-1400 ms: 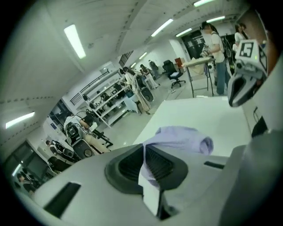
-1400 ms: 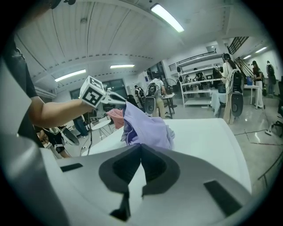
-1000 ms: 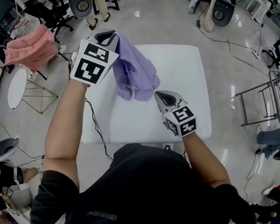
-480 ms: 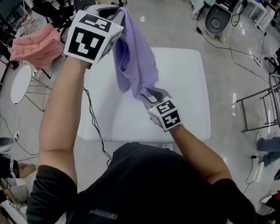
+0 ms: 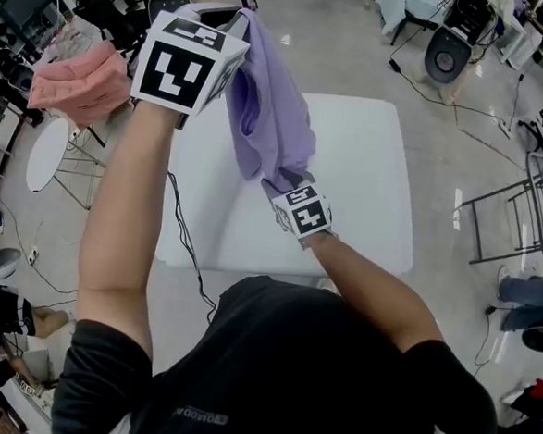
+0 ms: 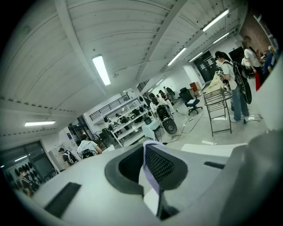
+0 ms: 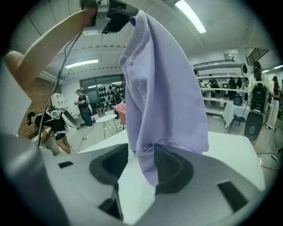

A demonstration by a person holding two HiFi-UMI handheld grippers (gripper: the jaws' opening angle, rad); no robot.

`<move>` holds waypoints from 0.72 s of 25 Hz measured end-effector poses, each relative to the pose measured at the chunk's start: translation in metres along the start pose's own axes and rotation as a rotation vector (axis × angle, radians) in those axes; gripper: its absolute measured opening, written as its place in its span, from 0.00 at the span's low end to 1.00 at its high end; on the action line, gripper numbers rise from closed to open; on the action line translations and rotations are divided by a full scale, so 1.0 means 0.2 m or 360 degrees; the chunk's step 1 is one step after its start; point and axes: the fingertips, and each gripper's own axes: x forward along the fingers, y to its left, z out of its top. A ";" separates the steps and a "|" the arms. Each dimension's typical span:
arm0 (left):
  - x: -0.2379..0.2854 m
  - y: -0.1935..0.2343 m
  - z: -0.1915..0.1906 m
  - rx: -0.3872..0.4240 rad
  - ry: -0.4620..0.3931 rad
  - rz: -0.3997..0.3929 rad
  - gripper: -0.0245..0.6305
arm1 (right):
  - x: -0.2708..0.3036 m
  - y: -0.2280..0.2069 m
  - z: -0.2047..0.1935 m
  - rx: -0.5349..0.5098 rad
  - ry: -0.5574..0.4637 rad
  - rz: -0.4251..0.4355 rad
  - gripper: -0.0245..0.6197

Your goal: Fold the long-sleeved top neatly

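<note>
The left gripper (image 6: 149, 165) clamps its jaws on the top (image 5: 269, 118) high over the far left corner of the counter (image 5: 365, 199), while the right gripper (image 7: 141, 170), jaws just opening around the dangling end, should bite deep before pinching.

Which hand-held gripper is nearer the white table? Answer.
Right. Right hand-held gripper: low over the white table, jaws just opened around the lilac top; left hand-held gripper: high above, clamping it.

Lilac top (image 6: 151, 177) tight in L gripper (image 6: 144, 152)
</note>
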 end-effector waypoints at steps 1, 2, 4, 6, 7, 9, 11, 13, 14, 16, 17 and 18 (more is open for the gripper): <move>0.00 0.00 0.00 -0.0001 0.0001 0.0001 0.07 | 0.01 0.00 0.01 -0.0005 -0.0001 -0.0006 0.33; 0.00 0.00 -0.01 -0.0003 0.0000 0.0001 0.07 | 0.03 0.00 0.01 -0.0005 0.0002 -0.0015 0.31; -0.01 0.01 -0.02 -0.0007 -0.0003 0.0002 0.07 | 0.05 -0.01 0.01 0.0021 0.0007 -0.0041 0.22; -0.02 0.04 -0.04 -0.0014 0.0000 0.0010 0.07 | 0.04 -0.04 0.03 0.0057 -0.0013 -0.0063 0.12; -0.03 0.07 -0.06 -0.0018 0.0006 0.0018 0.07 | 0.03 -0.05 0.04 0.0058 -0.0030 -0.0079 0.10; -0.05 0.13 -0.12 -0.0024 0.0026 0.0045 0.07 | -0.02 -0.09 0.06 0.0024 -0.0070 -0.0125 0.09; -0.06 0.19 -0.19 -0.0033 0.0055 0.0072 0.07 | -0.10 -0.17 0.10 -0.0029 -0.0109 -0.0183 0.09; -0.06 0.25 -0.27 -0.0042 0.0092 0.0076 0.07 | -0.20 -0.29 0.15 -0.0075 -0.0144 -0.0252 0.09; -0.06 0.27 -0.32 -0.0050 0.0113 0.0069 0.07 | -0.26 -0.36 0.19 -0.0098 -0.0162 -0.0290 0.08; -0.06 0.32 -0.42 -0.0075 0.0152 0.0061 0.07 | -0.39 -0.51 0.30 -0.0146 -0.0208 -0.0376 0.08; -0.07 0.35 -0.47 -0.0091 0.0168 0.0065 0.07 | -0.46 -0.59 0.37 -0.0171 -0.0236 -0.0424 0.08; -0.07 0.38 -0.52 -0.0111 0.0181 0.0072 0.07 | -0.54 -0.66 0.45 -0.0195 -0.0267 -0.0472 0.08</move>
